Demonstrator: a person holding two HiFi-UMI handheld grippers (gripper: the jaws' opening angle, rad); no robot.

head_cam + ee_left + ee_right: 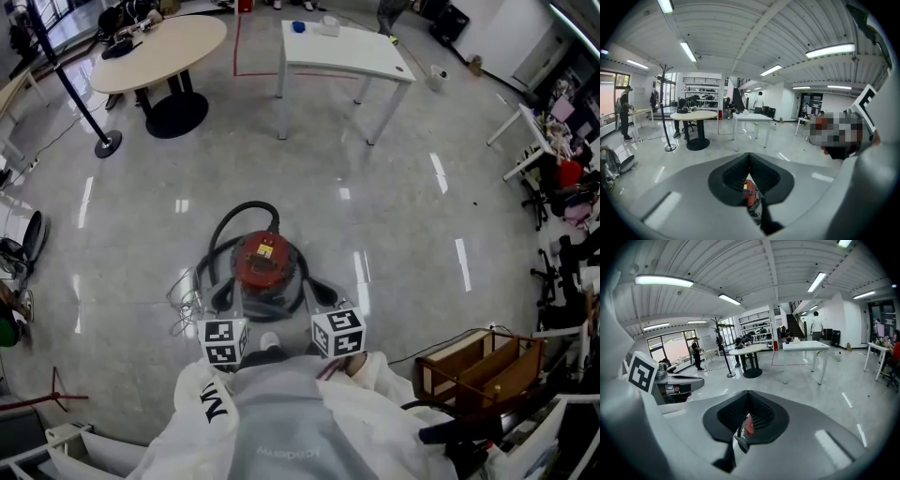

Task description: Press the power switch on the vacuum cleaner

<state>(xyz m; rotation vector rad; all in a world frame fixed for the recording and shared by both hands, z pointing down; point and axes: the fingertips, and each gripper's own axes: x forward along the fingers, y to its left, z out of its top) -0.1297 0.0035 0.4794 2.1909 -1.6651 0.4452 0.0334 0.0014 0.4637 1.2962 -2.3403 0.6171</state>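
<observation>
Vacuum cleaner (266, 267), red-lidded metal drum, stands on glossy grey floor (403, 216) directly before the person, within downward reach. Left gripper (750, 155), right gripper (748, 393): both clenched, empty, held just above its near side, likely so a blunt closed tip can press the power switch.

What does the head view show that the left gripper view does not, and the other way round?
Only the head view shows the loop of black hose behind the vacuum cleaner and a wooden rack at the right. Only the left gripper view shows the ceiling lights and a person standing at the far left. Both show the cleaner's red top, the round table and the white table.
</observation>
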